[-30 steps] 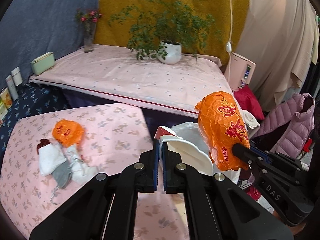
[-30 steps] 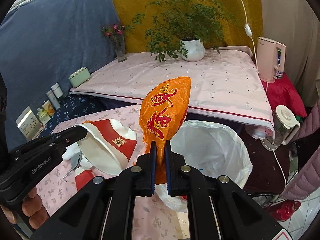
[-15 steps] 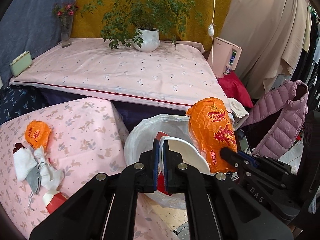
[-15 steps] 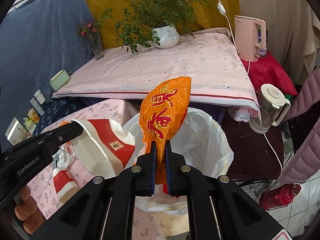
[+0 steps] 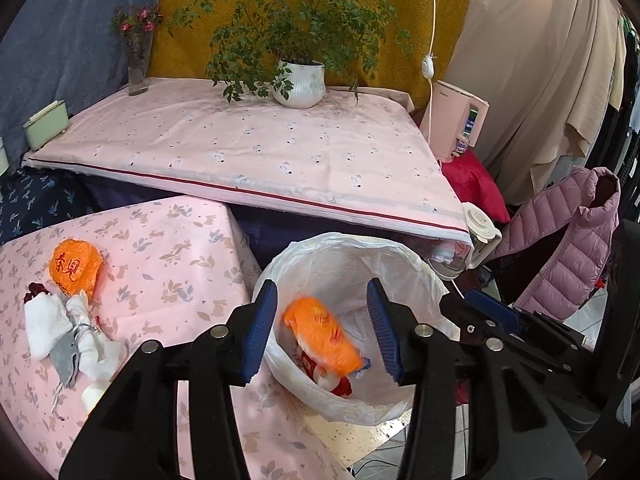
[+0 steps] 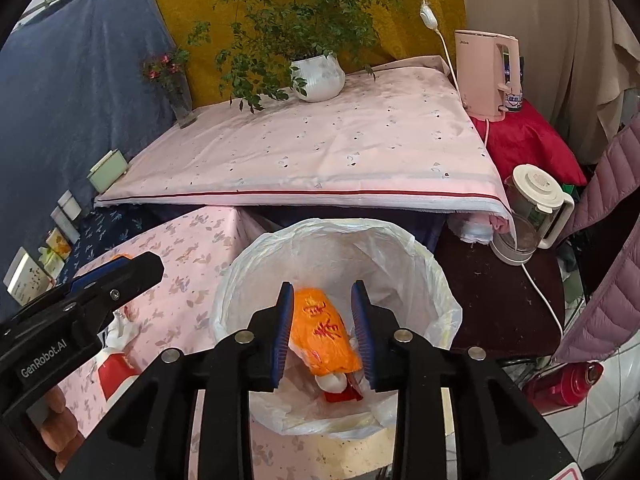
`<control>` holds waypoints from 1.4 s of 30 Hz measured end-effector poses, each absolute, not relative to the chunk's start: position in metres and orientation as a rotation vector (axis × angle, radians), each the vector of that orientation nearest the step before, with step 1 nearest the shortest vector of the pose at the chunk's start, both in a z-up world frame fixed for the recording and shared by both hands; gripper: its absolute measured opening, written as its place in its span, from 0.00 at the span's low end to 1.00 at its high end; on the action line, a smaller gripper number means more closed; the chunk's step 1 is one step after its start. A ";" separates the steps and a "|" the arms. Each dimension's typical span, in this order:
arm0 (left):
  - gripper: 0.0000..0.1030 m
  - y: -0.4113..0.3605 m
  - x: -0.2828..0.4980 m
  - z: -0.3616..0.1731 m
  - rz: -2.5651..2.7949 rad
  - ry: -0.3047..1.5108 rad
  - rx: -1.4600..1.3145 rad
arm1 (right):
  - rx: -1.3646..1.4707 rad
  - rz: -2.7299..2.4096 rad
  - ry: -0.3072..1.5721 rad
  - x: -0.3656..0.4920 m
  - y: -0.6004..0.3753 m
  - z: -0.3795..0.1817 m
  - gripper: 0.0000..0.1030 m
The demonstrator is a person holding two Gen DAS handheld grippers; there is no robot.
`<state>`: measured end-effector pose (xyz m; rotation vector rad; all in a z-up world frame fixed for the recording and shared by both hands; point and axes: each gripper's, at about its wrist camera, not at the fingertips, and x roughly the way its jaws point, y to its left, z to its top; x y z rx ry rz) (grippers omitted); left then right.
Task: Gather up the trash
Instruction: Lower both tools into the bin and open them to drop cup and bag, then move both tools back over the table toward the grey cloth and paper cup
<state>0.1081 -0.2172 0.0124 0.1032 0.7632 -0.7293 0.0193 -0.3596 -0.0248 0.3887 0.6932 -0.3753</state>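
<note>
Left to right: orange wrapper ball (image 5: 75, 267) and crumpled tissues (image 5: 60, 330) lie on the pink tablecloth (image 5: 168, 248), left of the left gripper (image 5: 323, 330), the nearer one. Both it and the right gripper (image 6: 323, 334) are opening, empty, over the lined bin (image 6: 400, 256), which holds the dropped orange bag (image 6: 326, 332).

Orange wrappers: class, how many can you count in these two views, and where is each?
2. One orange wrapper lies on the low pink table, beside the white cloths. The other is in the lined bin. More may be hidden beneath it.
</note>
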 end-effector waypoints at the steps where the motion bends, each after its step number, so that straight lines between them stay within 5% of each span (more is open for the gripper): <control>1: 0.43 -0.215 0.109 0.013 -0.723 0.762 0.100 | 0.386 -0.373 0.690 0.019 -0.358 -0.024 0.32; 22: 0.43 -0.129 0.127 0.002 -0.553 0.789 0.045 | 0.307 -0.251 0.686 0.033 -0.284 -0.004 0.38; 30: 0.60 -0.076 0.131 -0.009 -0.440 0.796 0.018 | 0.285 -0.161 0.717 0.041 -0.236 -0.014 0.39; 42: 0.69 0.011 0.139 -0.046 -0.300 0.848 -0.015 | 0.305 -0.043 0.816 0.053 -0.163 -0.059 0.46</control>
